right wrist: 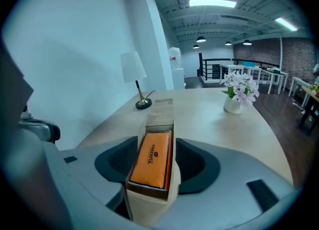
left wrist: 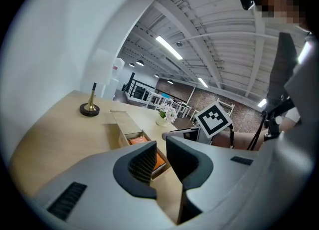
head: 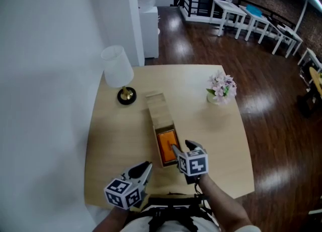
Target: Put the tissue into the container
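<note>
Pale wood forms the surface [head: 113, 140]. An orange tissue pack [head: 167, 145] lies inside the open near end of a long wooden container [head: 157, 106], which runs from the middle of the surface toward its near edge. The right gripper [right wrist: 155, 160] has its jaws closed on the container's side walls at that end. The left gripper [left wrist: 160, 161] hovers by the near edge, jaws narrowly apart and empty. A white lamp [head: 118, 67] stands near the far left corner, a flower pot [head: 221, 89] near the far right.

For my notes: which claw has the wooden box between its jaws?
The right claw: its jaws flank the wooden box; the left claw holds nothing.
</note>
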`<state>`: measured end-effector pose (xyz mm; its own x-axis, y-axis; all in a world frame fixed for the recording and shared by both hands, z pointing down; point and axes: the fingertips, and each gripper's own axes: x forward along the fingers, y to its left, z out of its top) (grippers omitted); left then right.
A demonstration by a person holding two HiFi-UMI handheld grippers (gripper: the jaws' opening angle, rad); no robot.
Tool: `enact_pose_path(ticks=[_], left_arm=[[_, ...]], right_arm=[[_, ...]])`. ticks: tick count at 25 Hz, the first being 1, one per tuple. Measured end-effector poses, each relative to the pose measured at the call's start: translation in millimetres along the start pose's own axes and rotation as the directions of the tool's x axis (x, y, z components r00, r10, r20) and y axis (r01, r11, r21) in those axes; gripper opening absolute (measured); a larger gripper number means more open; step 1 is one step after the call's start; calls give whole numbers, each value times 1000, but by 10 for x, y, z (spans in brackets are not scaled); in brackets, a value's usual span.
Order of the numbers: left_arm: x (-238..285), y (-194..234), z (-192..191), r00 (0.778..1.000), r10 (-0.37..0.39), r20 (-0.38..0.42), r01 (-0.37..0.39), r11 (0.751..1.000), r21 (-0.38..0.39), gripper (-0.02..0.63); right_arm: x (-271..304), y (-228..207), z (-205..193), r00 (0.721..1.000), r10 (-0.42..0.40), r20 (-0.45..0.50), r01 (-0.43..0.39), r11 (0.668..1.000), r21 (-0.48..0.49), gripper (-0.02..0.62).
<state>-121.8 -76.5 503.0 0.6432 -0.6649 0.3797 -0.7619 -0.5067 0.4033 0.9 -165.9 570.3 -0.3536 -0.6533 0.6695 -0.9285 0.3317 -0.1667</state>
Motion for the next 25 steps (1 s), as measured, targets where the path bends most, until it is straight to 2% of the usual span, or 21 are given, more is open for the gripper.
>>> enact_pose_path(ticks=[2, 10, 15, 18, 23, 25], left_arm=[[-2, -26, 10, 1000, -2, 3, 2, 1000, 2, 64], [-1, -162, 99, 1000, -1, 28, 1, 1000, 9, 64], [3, -256, 130, 999, 7, 47, -8, 1000, 10, 64], [10, -327, 143, 998, 14, 59, -15, 1000, 14, 28], [17, -477, 168, 997, 7, 81, -9, 1000, 18, 6], [3, -545, 161, 996, 9, 87, -10, 1000, 11, 6]], right_arm=[[-79, -35, 25, 1000, -4, 15, 4, 1000, 0, 224], [-447, -248, 191, 995, -39, 94, 41, 999, -19, 199], [-763, -458, 288, 986, -59, 153, 58, 998, 15, 172], [-953, -621, 314, 980, -76, 182, 70, 997, 37, 169], [-1248, -901, 294, 970, -117, 213, 106, 992, 61, 115], [-1386, -986, 275, 966, -127, 227, 116, 991, 64, 73]])
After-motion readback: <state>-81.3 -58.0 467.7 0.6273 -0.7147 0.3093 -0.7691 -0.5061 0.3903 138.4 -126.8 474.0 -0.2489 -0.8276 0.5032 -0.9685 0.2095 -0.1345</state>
